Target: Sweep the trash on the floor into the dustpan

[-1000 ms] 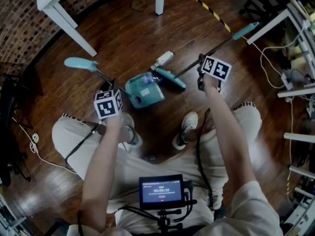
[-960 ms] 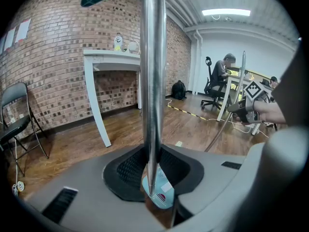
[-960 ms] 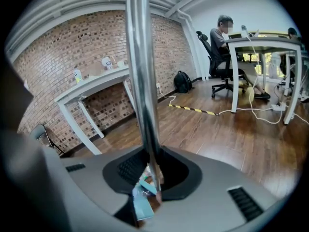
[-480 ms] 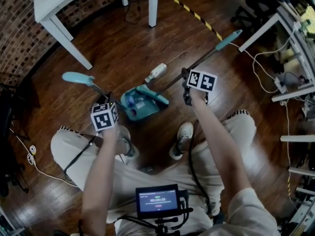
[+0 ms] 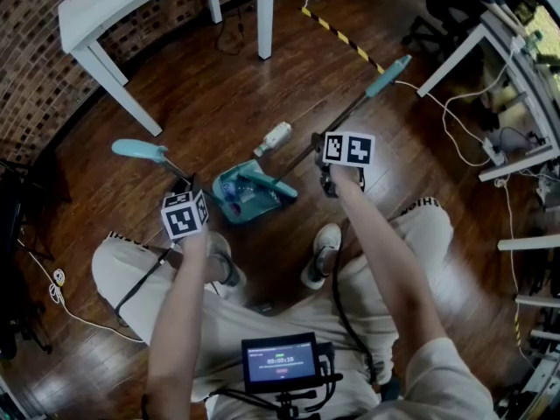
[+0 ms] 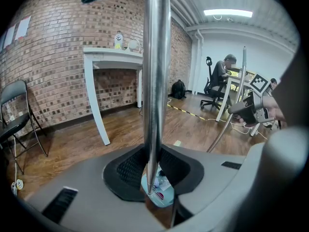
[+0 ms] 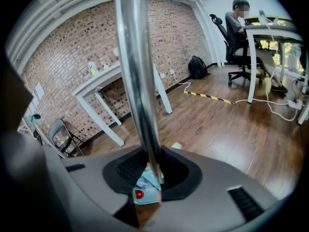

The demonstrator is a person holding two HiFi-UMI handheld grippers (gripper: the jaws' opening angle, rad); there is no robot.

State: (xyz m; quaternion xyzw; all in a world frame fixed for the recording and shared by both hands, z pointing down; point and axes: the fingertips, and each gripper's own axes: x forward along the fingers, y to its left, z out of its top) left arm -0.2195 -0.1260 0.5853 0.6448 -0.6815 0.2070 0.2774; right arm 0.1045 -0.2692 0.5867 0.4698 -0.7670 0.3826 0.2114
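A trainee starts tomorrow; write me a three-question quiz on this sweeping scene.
1. True or false: the left gripper is shut on the dustpan pole.
2. The right gripper grips: A) the broom pole, B) a table leg, C) a cable.
3. What colour is the object lying on the floor just beyond the dustpan?
Key: 1 true; 2 A; 3 white.

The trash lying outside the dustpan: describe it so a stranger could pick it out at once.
From the white table by the brick wall, look across the wooden floor to the teal dustpan. Just beyond it, beside the metal broom pole, lies the trash: small, whitish, oblong, the only litter on bare floor.
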